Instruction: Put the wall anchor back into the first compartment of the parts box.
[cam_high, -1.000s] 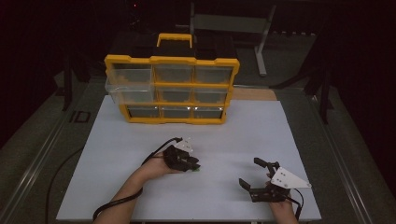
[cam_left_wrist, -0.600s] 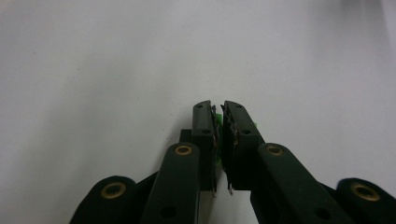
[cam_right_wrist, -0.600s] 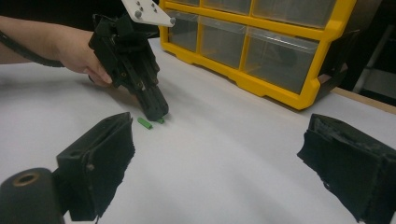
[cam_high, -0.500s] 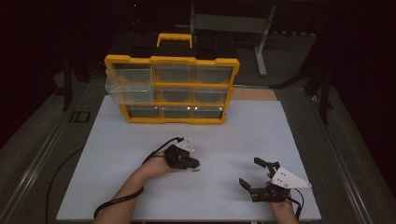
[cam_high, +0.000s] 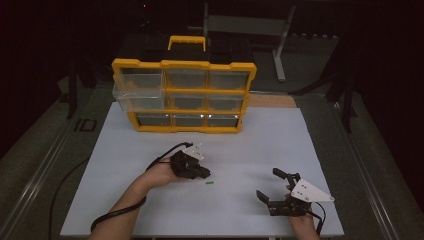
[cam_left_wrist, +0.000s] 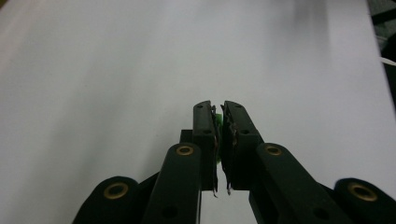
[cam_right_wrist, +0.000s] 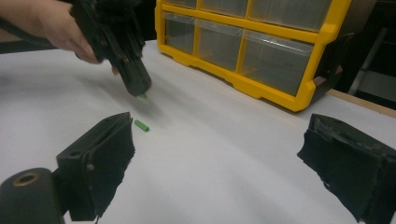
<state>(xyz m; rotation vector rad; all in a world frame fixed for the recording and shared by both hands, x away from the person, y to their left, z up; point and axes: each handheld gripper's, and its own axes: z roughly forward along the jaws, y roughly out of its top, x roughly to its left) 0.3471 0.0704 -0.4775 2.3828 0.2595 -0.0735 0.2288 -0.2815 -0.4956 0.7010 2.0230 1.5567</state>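
The desk (cam_high: 125, 170) wears a smooth, matt white sheet. The organiser (cam_high: 184, 95) is glossy yellow plastic with clear plastic drawers. Both tongs, left (cam_left_wrist: 218, 122) and right (cam_right_wrist: 219, 154), look matt black with brass-coloured rivets; the right's pads seem rough. The green piece (cam_right_wrist: 141, 125) looks like smooth plastic.

Black left gripper (cam_high: 202, 173) w/ brass rivets, cable; right gripper (cam_high: 267, 190): grey plate.

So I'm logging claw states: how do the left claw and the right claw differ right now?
The left claw is shut on a small green piece, while the right claw stands wide open and holds nothing. In the right gripper view the left claw hangs tip-down above the white table; the right claw lies about level, near the table's front edge. Both are black two-jaw tools, each held by a hand.
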